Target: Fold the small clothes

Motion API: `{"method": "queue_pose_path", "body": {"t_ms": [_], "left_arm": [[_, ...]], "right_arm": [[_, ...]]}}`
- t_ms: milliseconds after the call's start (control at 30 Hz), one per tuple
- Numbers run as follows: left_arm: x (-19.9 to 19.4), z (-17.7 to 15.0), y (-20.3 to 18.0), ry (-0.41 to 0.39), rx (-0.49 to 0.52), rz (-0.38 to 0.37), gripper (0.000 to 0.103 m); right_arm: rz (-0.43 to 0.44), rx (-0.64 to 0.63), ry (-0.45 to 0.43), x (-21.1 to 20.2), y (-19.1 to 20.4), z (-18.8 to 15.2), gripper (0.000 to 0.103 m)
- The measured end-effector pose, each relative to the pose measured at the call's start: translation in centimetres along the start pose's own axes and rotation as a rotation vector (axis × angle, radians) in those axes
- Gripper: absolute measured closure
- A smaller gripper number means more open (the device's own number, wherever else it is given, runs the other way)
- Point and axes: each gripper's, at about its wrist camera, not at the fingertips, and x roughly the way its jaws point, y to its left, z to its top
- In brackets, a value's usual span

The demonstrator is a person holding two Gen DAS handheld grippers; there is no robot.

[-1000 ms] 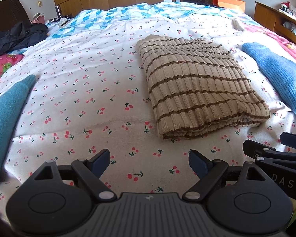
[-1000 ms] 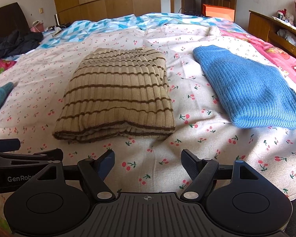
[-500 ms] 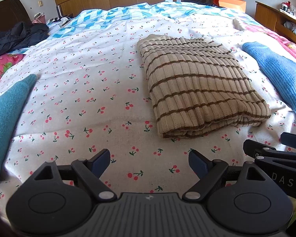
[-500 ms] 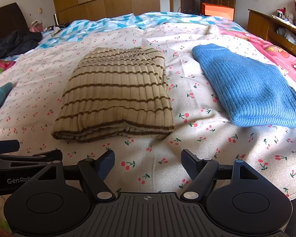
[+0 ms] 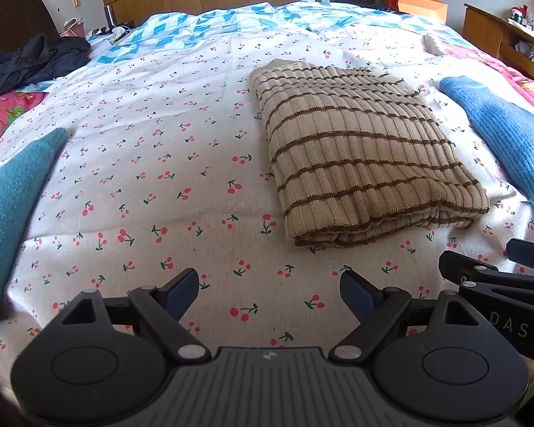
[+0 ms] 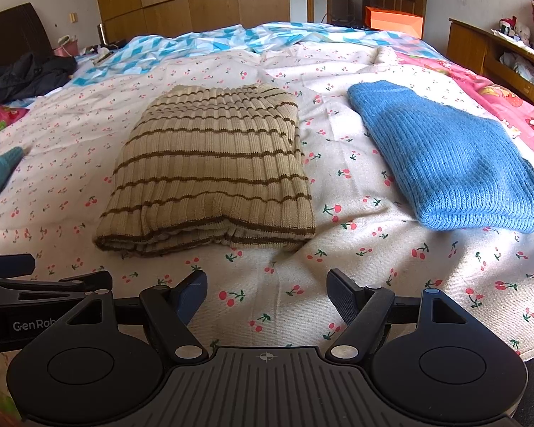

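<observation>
Left wrist view: left gripper [image 5: 268,290] fingers wide apart, empty; folded striped sweater [image 5: 356,149] lies right of centre on the bed [image 5: 142,135]. Right wrist view: right gripper [image 6: 267,293] fingers spread, empty; sweater centre-left, blue sweater [image 6: 448,156] at right.

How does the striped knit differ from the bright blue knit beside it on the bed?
The striped knit is beige with thin brown bands; the blue knit is one plain colour. The striped knit lies in the middle, squarely ahead of both tools; the blue knit lies to its right, angled, nearer the pink blanket. Both are ribbed, folded, flat and untouched.
</observation>
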Motion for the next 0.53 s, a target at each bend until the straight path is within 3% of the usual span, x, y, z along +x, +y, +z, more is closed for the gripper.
{"method": "queue_pose_path", "body": {"t_ms": [533], "left_arm": [[0.01,-0.03,-0.05,0.001,-0.001,0.005,0.012]], "right_arm": [[0.001,0.001,0.002,0.03,-0.03,0.02,0.028]]}}
